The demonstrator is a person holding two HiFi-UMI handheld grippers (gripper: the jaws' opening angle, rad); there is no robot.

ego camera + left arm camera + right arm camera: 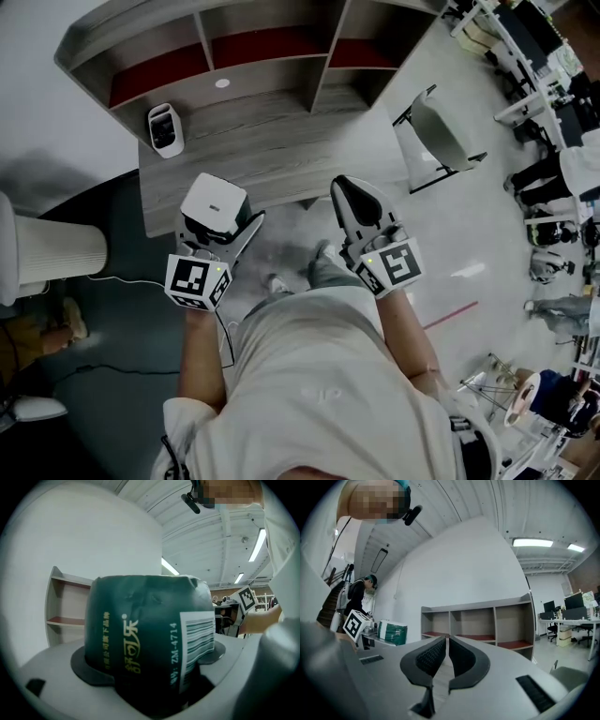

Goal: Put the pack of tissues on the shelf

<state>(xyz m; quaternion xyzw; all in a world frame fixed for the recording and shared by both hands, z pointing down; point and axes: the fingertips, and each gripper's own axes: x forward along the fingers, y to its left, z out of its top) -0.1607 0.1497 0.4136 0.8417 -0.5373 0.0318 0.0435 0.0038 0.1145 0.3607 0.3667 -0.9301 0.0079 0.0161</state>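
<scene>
The grey wood-grain desk [272, 150] stood against a white wall [37, 37], and a shelf [272, 58] with three open compartments, each with a red floor, sat along its back edge. A small white device [166, 128] stood on the left part of the top, just in front of the left compartment. The rest of the top, before the middle and right compartments, lay open. A pale chair [436, 131] stood just off the desk's right end, and more desks and chairs filled the far right of the room. The floor [469, 244] was light grey under the person, and a darker patch and a white ribbed cylinder [58, 249] lay to the left.

The left gripper [217, 232] pinched the pack of tissues [214, 199] between widely spread pads, which pressed into the dark green wrapper [140, 634]. The pack hung at the desk's near edge on the left side, short of the shelf and apart from the white device. The right gripper [352, 192] hung beside it over the same near edge with its jaws pressed together on nothing [446, 656]. From the right gripper view, the compartments [483, 625] stood straight ahead, all three facing open.
</scene>
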